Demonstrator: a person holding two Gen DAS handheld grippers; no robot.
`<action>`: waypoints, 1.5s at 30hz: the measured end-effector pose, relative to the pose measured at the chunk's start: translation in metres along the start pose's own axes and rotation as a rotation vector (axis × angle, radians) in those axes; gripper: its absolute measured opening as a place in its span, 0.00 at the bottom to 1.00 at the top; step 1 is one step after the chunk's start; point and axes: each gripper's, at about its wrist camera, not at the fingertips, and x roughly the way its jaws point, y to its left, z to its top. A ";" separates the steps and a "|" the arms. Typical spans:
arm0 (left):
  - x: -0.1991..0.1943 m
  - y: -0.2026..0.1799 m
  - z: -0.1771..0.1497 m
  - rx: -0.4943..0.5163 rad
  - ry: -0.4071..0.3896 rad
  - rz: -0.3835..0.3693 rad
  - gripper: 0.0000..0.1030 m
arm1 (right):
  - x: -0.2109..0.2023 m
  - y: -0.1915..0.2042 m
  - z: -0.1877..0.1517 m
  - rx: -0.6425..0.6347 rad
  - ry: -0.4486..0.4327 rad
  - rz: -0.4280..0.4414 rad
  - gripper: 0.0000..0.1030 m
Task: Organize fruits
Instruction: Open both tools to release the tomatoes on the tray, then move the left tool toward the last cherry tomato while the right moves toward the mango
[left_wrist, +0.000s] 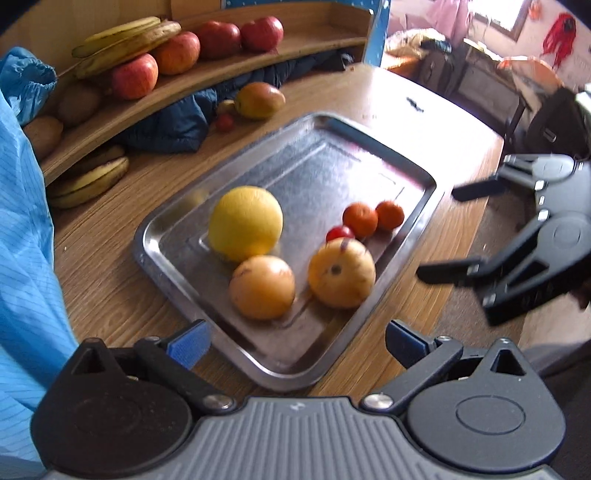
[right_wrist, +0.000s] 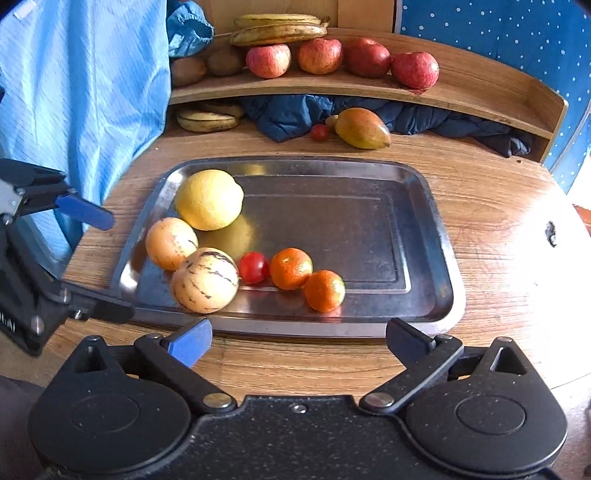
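A steel tray lies on the wooden table. On it are a yellow citrus fruit, two pale striped melons, a cherry tomato and two tangerines. My left gripper hovers open over the tray's short end by the melons, holding nothing. My right gripper is open and empty at the tray's long side, near the tangerines.
A curved wooden shelf behind the tray carries apples, bananas and brown fruit. Beneath it lie a dark blue cloth, more bananas, a mango and a small tomato. A light blue sleeve hangs at left.
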 end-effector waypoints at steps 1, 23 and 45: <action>0.001 0.000 -0.001 0.001 0.013 0.001 1.00 | 0.000 -0.001 0.000 0.000 0.004 -0.010 0.99; 0.002 0.030 0.025 -0.182 0.059 0.056 1.00 | 0.024 -0.045 0.042 0.012 -0.022 -0.014 0.99; 0.060 0.032 0.124 -0.368 -0.036 0.196 1.00 | 0.046 -0.107 0.081 -0.108 -0.038 0.002 0.99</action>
